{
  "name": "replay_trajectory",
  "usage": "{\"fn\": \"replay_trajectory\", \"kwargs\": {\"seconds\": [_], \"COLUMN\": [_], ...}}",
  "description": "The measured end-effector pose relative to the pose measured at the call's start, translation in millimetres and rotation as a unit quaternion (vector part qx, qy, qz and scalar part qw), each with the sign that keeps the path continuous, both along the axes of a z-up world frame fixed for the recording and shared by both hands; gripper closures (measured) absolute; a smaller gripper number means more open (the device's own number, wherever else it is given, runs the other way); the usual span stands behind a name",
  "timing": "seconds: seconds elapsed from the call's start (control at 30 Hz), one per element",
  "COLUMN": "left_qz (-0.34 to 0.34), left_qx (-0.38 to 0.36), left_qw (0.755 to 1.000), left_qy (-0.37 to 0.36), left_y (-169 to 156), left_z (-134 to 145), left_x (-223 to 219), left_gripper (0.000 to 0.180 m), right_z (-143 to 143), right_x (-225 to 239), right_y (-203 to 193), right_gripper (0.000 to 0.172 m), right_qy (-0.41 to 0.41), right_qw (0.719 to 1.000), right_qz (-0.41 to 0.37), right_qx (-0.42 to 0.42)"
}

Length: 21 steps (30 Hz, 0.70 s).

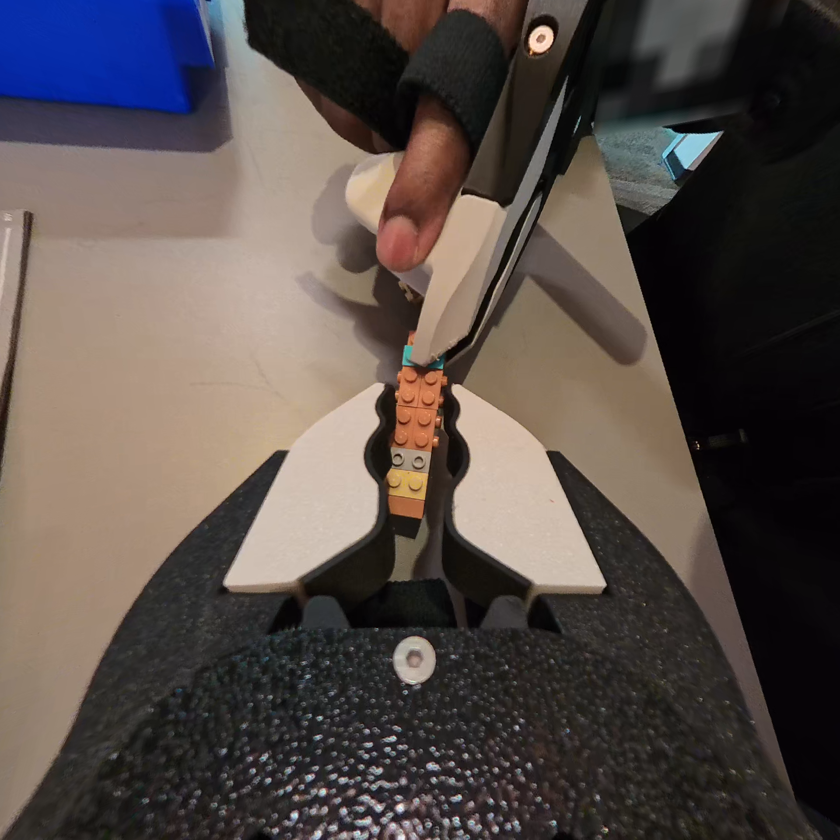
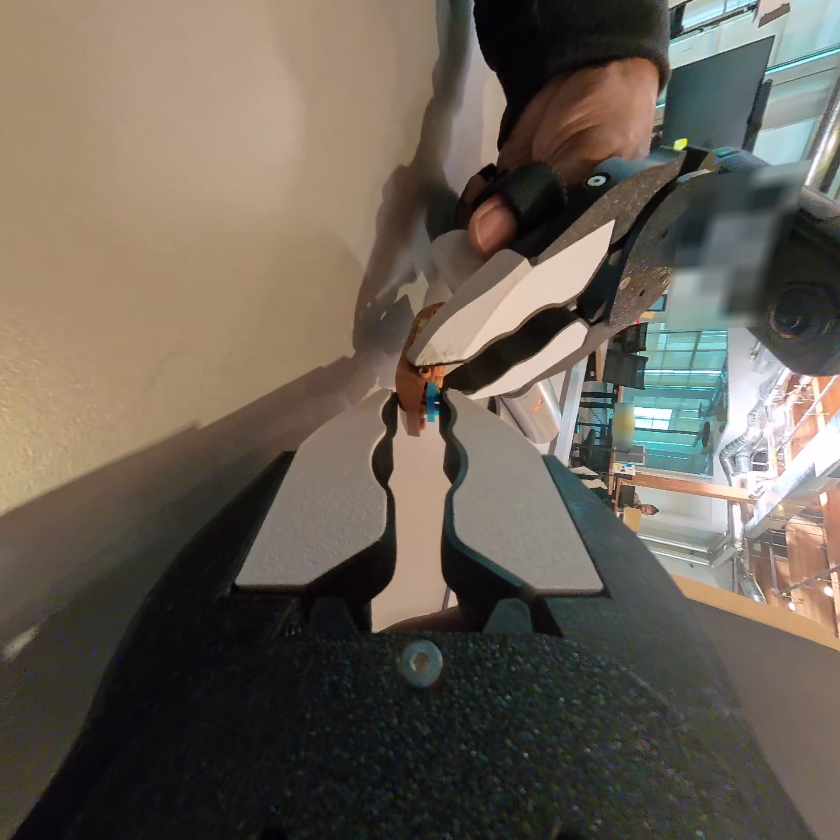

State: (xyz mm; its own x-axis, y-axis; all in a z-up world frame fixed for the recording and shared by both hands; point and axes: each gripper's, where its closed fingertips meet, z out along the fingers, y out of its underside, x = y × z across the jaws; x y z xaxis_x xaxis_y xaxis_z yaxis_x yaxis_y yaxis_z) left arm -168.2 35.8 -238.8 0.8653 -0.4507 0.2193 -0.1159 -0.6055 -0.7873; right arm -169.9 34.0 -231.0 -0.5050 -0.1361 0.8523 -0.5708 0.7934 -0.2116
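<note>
Over the pale desk [image 1: 136, 363], near its right edge, the left tongs [image 1: 416, 395] clamp an orange brick strip [image 1: 414, 422]; the right tongs [image 2: 420, 400] pinch its teal-tipped far end [image 1: 409, 357].

A blue bin [image 1: 95, 54] sits on the beige table [image 1: 136, 363].
</note>
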Motion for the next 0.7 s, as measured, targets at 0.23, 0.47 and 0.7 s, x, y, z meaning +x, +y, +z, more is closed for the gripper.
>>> {"fn": "replay_trajectory", "kwargs": {"seconds": [0.23,0.47,0.7], "left_qz": [0.001,0.001,-0.004], "left_qx": [-0.003,-0.006,-0.012], "left_qw": [1.0,1.0,1.0], "left_qy": [-0.009,-0.01,-0.007], "left_y": [-0.4,-1.0,-1.5], "left_z": [-0.1,-1.4,-5.2], "left_x": [0.3,0.5,2.4], "left_gripper": [0.161,0.161,0.161], "right_z": [-0.6,-1.8,-5.2], "right_x": [0.5,0.5,2.6], "right_y": [0.2,0.2,0.0], "right_gripper": [0.156,0.156,0.156], "right_qy": [-0.008,-0.02,-0.037], "right_qw": [1.0,1.0,0.999], "right_qz": [-0.003,-0.007,-0.006], "right_qx": [0.011,0.015,0.017]}}
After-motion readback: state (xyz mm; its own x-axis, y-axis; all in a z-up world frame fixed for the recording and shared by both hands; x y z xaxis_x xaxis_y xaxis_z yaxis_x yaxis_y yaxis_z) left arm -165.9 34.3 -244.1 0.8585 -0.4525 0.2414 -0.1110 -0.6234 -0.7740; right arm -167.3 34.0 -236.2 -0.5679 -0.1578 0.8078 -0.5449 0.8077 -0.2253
